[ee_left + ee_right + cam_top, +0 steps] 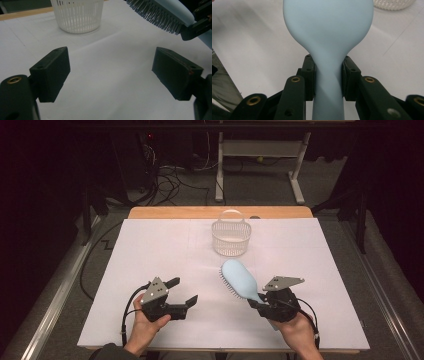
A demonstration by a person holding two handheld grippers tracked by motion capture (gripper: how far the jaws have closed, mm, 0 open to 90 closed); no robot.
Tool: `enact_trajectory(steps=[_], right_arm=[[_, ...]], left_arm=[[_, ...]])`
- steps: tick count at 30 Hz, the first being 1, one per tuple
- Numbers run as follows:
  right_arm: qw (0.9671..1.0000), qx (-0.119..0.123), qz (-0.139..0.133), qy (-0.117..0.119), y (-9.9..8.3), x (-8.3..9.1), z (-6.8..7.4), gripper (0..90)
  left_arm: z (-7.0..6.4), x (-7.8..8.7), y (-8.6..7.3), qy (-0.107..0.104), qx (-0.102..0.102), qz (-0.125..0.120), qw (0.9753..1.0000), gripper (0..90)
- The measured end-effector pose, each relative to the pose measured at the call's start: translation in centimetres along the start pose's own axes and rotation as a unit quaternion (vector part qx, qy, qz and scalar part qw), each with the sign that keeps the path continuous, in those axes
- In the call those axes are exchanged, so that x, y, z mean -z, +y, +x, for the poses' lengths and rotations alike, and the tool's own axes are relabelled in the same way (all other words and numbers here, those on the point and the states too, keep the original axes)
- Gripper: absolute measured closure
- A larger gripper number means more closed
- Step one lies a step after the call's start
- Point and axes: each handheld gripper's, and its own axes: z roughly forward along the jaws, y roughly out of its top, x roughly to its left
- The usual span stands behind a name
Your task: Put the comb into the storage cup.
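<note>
The right tool point(256, 304) clamps the handle of a pale blue hairbrush point(241, 279), whose head points toward eleven o'clock. The left tool point(182, 291) is spread wide, holding nothing. A white basket point(231, 238) stands at twelve o'clock on the counter point(150, 250).

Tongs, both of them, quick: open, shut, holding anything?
Left tongs: open, nothing between the jaws.
Right tongs: shut on the brush, gripped at the neck of its handle.
</note>
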Motion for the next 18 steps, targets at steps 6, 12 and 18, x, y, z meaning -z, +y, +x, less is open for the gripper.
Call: enact_trajectory(steps=[6, 12, 18], right_arm=[[1.0000, 0.004, -0.004, 0.003, 0.4, -0.3, 0.4, 70.3], [0.9999, 0.011, -0.004, 0.010, 0.8, -0.7, 0.8, 70.3], [0.9997, 0.017, -0.005, 0.014, 1.2, -1.0, 1.2, 70.3]], left_arm=[[-0.4, -0.5, 0.5, -0.013, 0.004, 0.000, 0.9999, 15.9], [-0.7, -1.2, 0.9, -0.018, 0.004, 0.001, 0.9998, 16.0], [-1.1, -1.8, 1.3, -0.029, 0.008, 0.002, 0.9995, 16.4]])
